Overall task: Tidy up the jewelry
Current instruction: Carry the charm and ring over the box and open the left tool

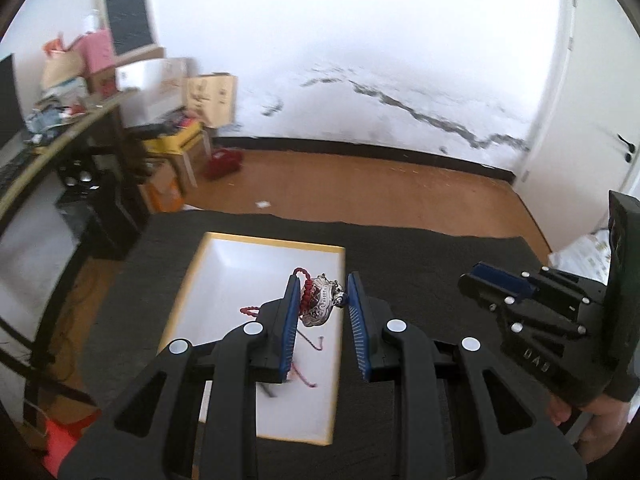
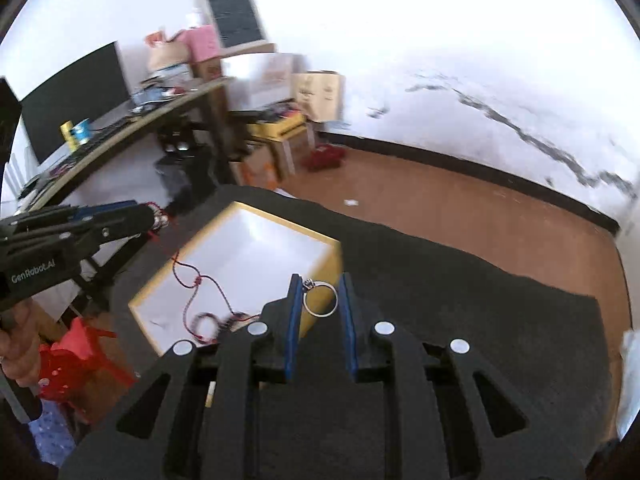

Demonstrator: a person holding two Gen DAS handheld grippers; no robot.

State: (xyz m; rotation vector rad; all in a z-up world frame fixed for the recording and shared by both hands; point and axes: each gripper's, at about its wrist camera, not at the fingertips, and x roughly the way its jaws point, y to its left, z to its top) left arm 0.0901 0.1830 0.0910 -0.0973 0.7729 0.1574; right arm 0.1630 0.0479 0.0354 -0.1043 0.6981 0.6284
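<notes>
A shallow white tray with a yellow rim [image 1: 224, 264] lies on the black table mat. My left gripper [image 1: 323, 292] is shut on a silver lock pendant [image 1: 320, 304] with a red cord [image 1: 306, 292], held above the tray; the cord trails down into it. My right gripper [image 2: 319, 298] is shut on a thin silver ring [image 2: 320, 300], held over the tray's near right corner [image 2: 320, 248]. In the right wrist view the left gripper [image 2: 156, 216] shows at the left with the red cord [image 2: 192, 280] hanging into the tray. The right gripper [image 1: 472, 276] shows at the right of the left wrist view.
The black mat [image 1: 420, 256] covers the table, with brown floor [image 1: 360, 184] beyond its far edge. A desk with a monitor [image 2: 76, 92], boxes and a yellow stool [image 1: 176, 144] stand at the left. A red plastic stool [image 2: 80, 356] is below the table's left side.
</notes>
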